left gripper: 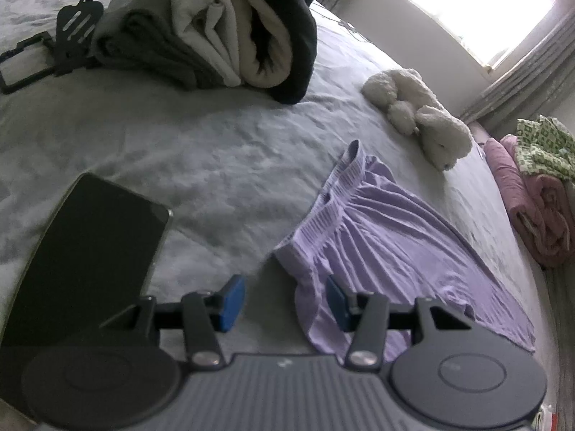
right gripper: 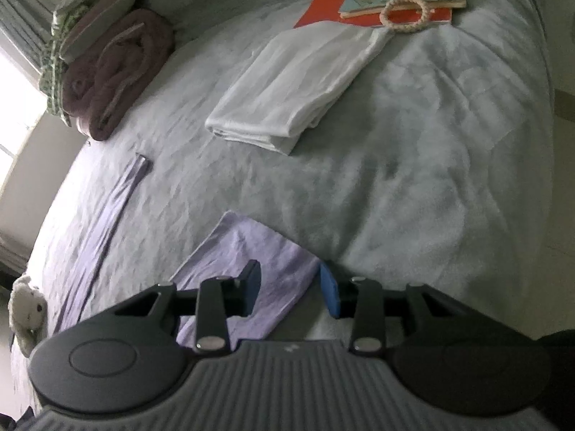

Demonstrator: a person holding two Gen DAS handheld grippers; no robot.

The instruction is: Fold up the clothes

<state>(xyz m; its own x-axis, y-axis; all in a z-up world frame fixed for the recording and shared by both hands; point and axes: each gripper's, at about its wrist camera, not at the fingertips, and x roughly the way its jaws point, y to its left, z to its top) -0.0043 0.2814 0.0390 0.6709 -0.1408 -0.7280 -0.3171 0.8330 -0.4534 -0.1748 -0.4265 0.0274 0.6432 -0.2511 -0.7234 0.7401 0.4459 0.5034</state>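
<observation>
Lilac skirt is spread flat on the grey bed, its ribbed waistband turned toward the middle of the mattress. At the far left of the left wrist view, black plastic parts are seen beside a heap of clothes in grey, cream and black. A dark tablet lies nearer, just left of the left claw. That claw is held with its blue pads apart; a lower corner of the skirt lies between them and partly under the right pad, but no pressing is seen. Further right, a white plush toy rests beyond the skirt, and rolled pink blankets are stacked at the bed's edge.

In the right wrist view, from the left, the rolled blankets are seen again, then a long edge of the skirt, then its hem corner lying between the parted pads of the right claw, ungripped. A folded white cloth lies beyond, with a red book and a rope ring behind it.
</observation>
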